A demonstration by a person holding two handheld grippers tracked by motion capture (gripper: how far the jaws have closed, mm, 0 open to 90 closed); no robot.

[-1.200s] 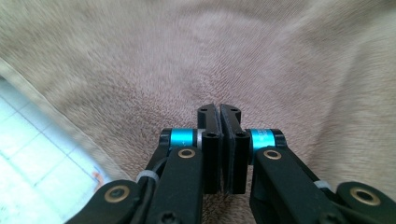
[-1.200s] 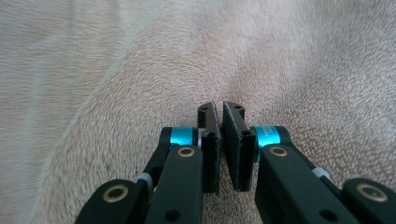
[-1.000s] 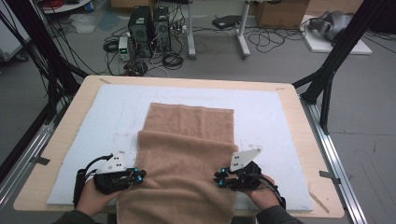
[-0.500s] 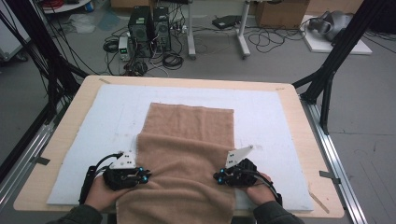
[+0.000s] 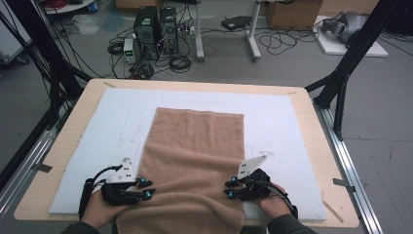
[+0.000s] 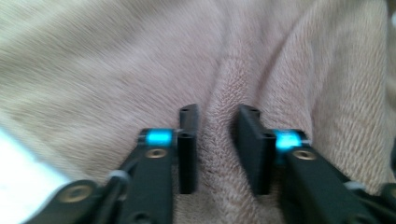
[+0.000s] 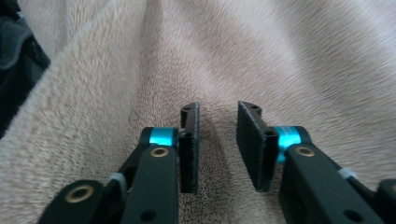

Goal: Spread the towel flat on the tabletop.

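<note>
A tan towel point(image 5: 195, 146) lies lengthwise on the white mat point(image 5: 87, 146), and its near end hangs over the table's front edge. My left gripper point(image 5: 146, 188) sits at the towel's left edge near the front, pointing inward. In the left gripper view its jaws stand apart, and the left gripper point(image 6: 217, 116) straddles a raised ridge of towel point(image 6: 116, 56). My right gripper point(image 5: 229, 189) is at the towel's right edge, also pointing inward. The right gripper point(image 7: 218, 114) is open just over the towel point(image 7: 280, 46), near a folded edge at the left.
The mat covers a wooden table point(image 5: 321, 126). Black frame struts point(image 5: 346, 73) rise at the right and left corners. Computer towers point(image 5: 156, 27) and cables stand on the floor beyond the far edge. Bare mat lies on both sides of the towel.
Both grippers have moved slightly inward from the towel's sides onto its edges. The towel's near part has bunched a little between them.
</note>
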